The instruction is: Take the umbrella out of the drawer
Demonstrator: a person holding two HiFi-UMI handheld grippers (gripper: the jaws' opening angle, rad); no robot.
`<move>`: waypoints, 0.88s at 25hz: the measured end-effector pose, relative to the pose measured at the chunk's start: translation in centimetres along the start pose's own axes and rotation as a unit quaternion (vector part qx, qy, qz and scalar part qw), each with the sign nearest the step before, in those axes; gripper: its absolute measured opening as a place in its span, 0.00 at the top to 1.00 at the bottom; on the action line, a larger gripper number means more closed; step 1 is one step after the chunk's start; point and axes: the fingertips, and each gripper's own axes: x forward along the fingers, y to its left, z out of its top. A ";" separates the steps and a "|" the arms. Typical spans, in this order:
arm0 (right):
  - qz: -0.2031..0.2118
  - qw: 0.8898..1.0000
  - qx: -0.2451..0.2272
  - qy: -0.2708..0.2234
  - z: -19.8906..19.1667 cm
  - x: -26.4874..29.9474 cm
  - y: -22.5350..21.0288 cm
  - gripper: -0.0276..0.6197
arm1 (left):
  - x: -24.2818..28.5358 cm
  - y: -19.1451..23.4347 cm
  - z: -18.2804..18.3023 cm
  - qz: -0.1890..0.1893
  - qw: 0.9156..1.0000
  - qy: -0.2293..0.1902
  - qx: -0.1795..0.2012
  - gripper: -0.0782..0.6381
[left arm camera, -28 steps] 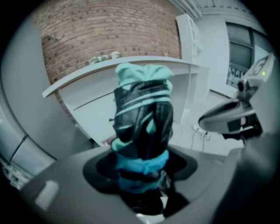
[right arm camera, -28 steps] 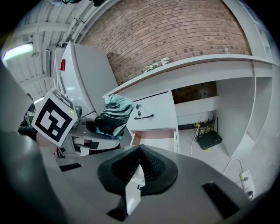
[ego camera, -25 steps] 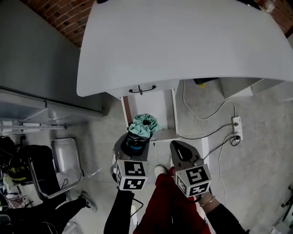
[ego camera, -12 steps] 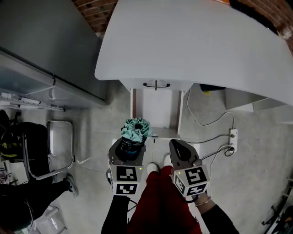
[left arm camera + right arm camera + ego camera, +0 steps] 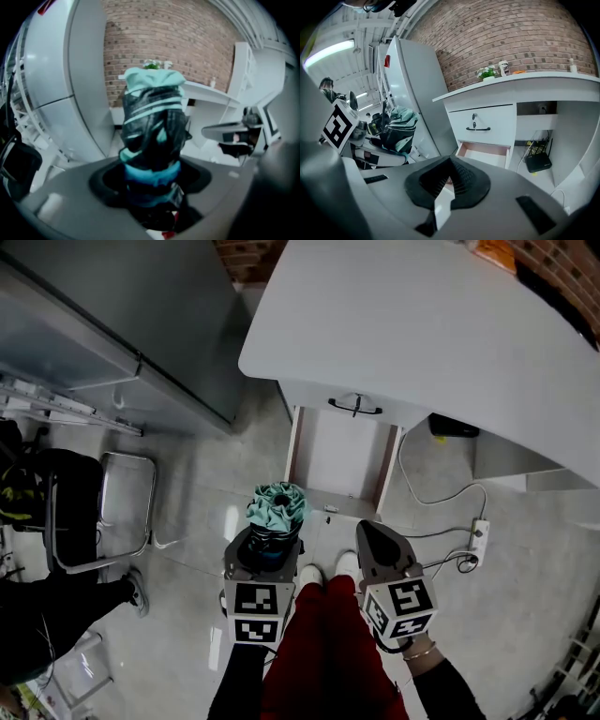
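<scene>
I see the umbrella (image 5: 277, 505) in mint-teal folds, banded black with thin white stripes. Counter (image 5: 422, 324) reads plain white and the drawer (image 5: 485, 151) pale pink inside. I note a red-brown brick wall (image 5: 511, 33) with lighter mortar lines.

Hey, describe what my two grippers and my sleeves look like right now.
Both the left gripper and right gripper are grey shells with black pads, each carrying a white cube of black square markers. The sleeves are dark; a thin bracelet circles the right wrist.

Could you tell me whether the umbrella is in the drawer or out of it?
Out: the left tool holds the umbrella clear of the open drawer.
</scene>
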 end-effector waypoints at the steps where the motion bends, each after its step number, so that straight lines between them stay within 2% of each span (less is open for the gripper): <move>1: 0.005 1.000 -0.004 0.003 0.0 0.1 0.3 0.96 | -0.2 0.1 -0.3 0.002 1.000 0.001 -0.006 0.50; 10: 0.029 0.999 -0.008 0.023 -1.3 0.9 1.1 0.96 | -0.8 0.7 -2.2 0.016 0.999 0.011 -0.051 0.50; 22: 0.037 0.998 -0.011 0.042 -3.3 1.4 3.1 0.96 | -1.8 2.1 -5.4 0.020 0.997 0.023 -0.076 0.50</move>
